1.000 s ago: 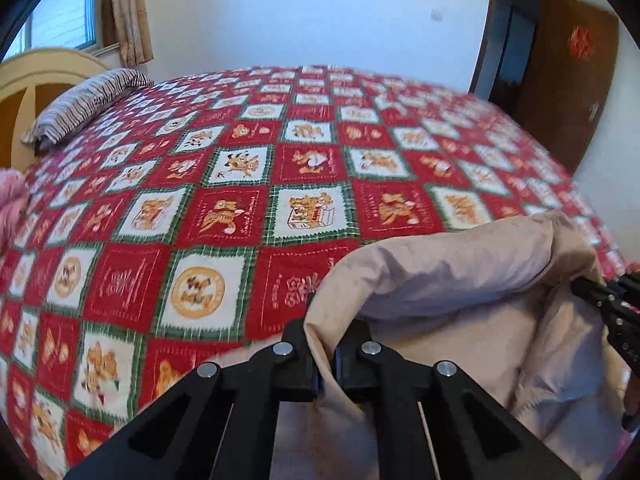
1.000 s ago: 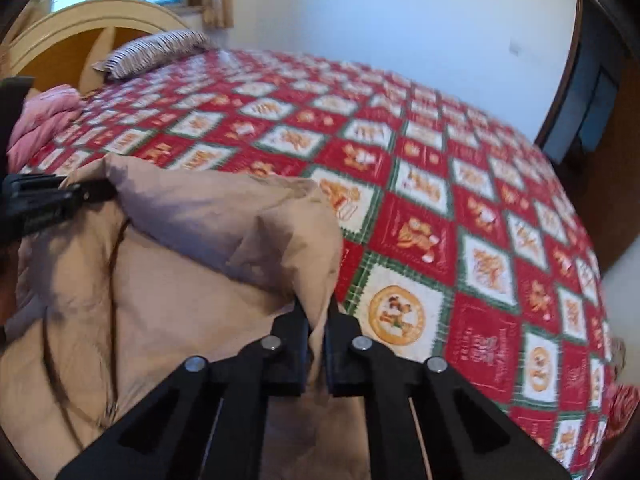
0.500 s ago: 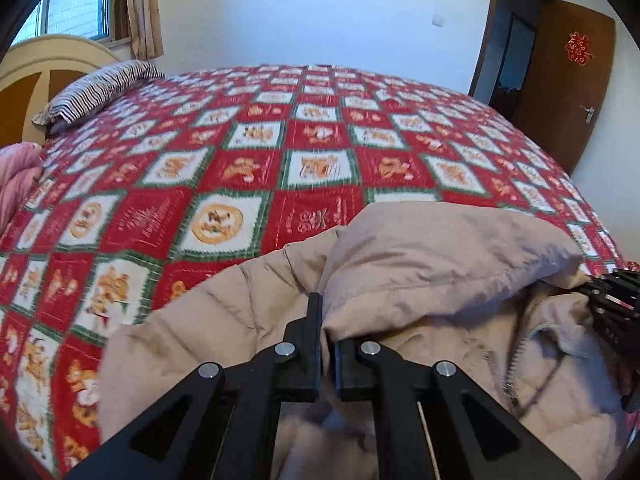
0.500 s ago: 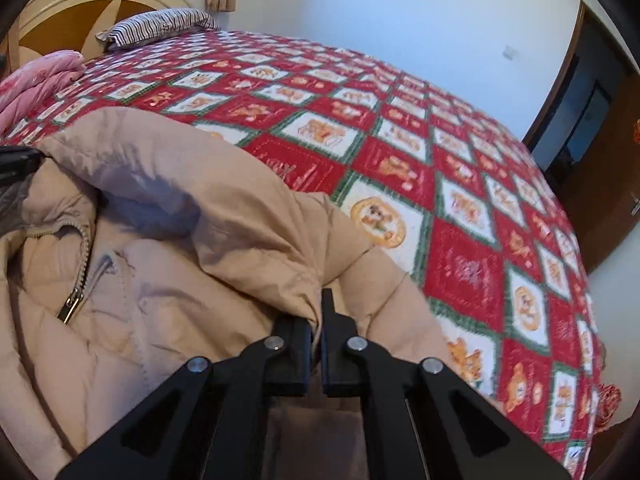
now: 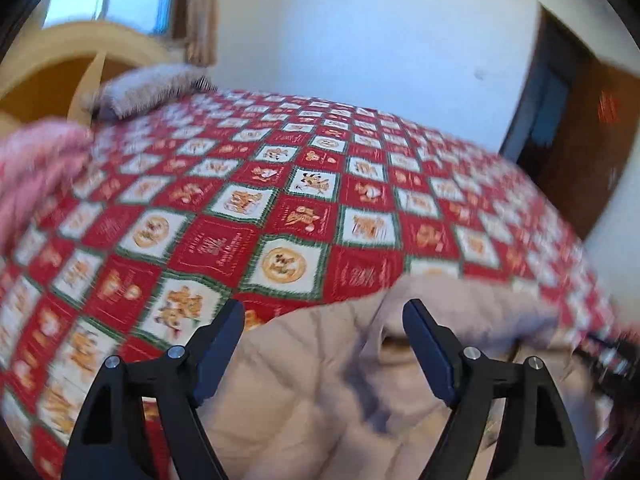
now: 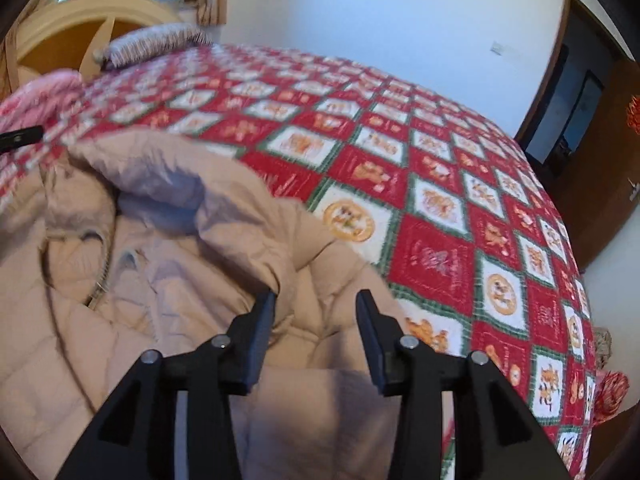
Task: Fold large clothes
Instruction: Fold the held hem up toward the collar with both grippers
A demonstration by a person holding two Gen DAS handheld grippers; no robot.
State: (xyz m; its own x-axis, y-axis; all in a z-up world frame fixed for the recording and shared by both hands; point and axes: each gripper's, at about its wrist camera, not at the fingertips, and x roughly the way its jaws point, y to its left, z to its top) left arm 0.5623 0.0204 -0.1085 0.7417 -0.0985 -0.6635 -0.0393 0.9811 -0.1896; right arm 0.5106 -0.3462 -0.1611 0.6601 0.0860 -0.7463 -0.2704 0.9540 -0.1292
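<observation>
A beige padded jacket (image 5: 332,376) lies on the red patterned quilt (image 5: 280,208), its hood and zip (image 6: 102,276) showing in the right wrist view. My left gripper (image 5: 323,312) hangs over the jacket's left shoulder with its jaws opening wide, pads off the cloth. My right gripper (image 6: 316,300) is over the jacket (image 6: 168,280) near its right shoulder. Its jaws are opening too, with the fabric lying below and between them, not pinched. The left gripper's tip (image 6: 20,136) pokes in at the left edge of the right wrist view.
A striped pillow (image 5: 156,88) lies at the yellow headboard (image 5: 60,64). Pink bedding (image 5: 36,168) is bunched at the left. A brown door (image 6: 600,152) stands at the right, past the bed's far edge. The quilt (image 6: 440,208) stretches flat beyond the jacket.
Both grippers were shut on the jacket's shoulders while drawing it over the quilt. Now both have let go and stand apart, and the jacket lies on the bed.
</observation>
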